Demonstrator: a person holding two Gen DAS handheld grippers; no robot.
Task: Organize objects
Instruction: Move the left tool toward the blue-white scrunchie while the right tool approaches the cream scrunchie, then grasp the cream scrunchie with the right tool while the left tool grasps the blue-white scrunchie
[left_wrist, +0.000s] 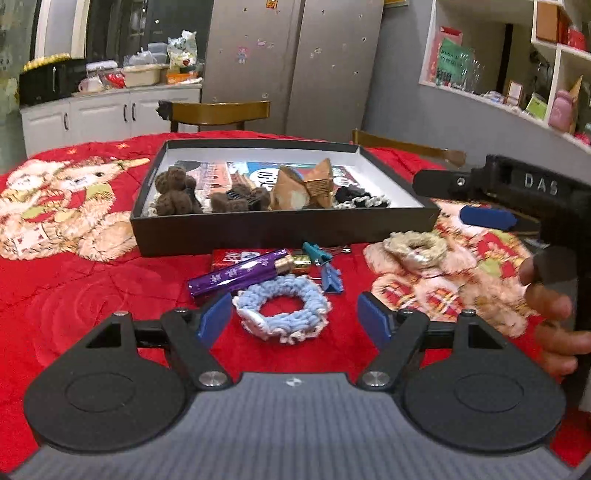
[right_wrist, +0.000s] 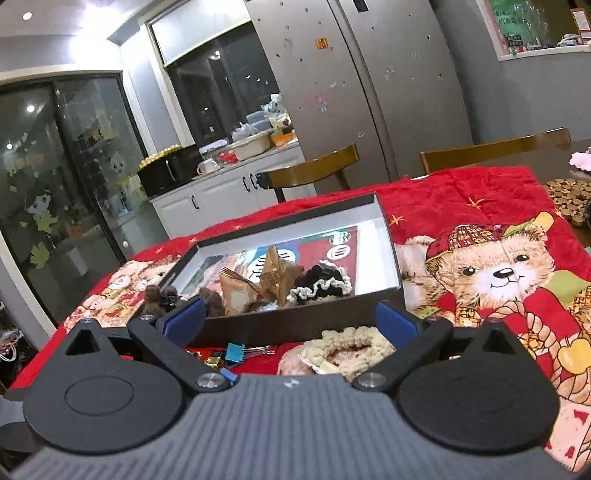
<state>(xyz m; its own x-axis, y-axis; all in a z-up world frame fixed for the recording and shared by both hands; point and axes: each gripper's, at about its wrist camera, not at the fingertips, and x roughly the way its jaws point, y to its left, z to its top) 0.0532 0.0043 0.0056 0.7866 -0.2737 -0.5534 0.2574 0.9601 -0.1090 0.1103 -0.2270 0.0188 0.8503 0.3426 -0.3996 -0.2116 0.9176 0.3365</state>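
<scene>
A black box (left_wrist: 280, 225) with a white inside holds brown plush bits, a tan clip and a black-and-white scrunchie (right_wrist: 321, 284). In front of it on the red blanket lie a purple tube (left_wrist: 236, 275), teal clips (left_wrist: 325, 266), a light blue scrunchie (left_wrist: 282, 308) and a cream scrunchie (left_wrist: 415, 245). My left gripper (left_wrist: 297, 319) is open, its blue pads either side of the blue scrunchie without touching it. My right gripper (right_wrist: 290, 319) is open too, above the cream scrunchie (right_wrist: 347, 347), near the box's front wall (right_wrist: 295, 325).
The red bear-print blanket (left_wrist: 74, 280) covers the table. Wooden chairs (left_wrist: 218, 112) stand at the far side. A hand (left_wrist: 550, 306) holds the other gripper's black handle at the right of the left wrist view. Round gold pieces (right_wrist: 569, 197) lie at the far right.
</scene>
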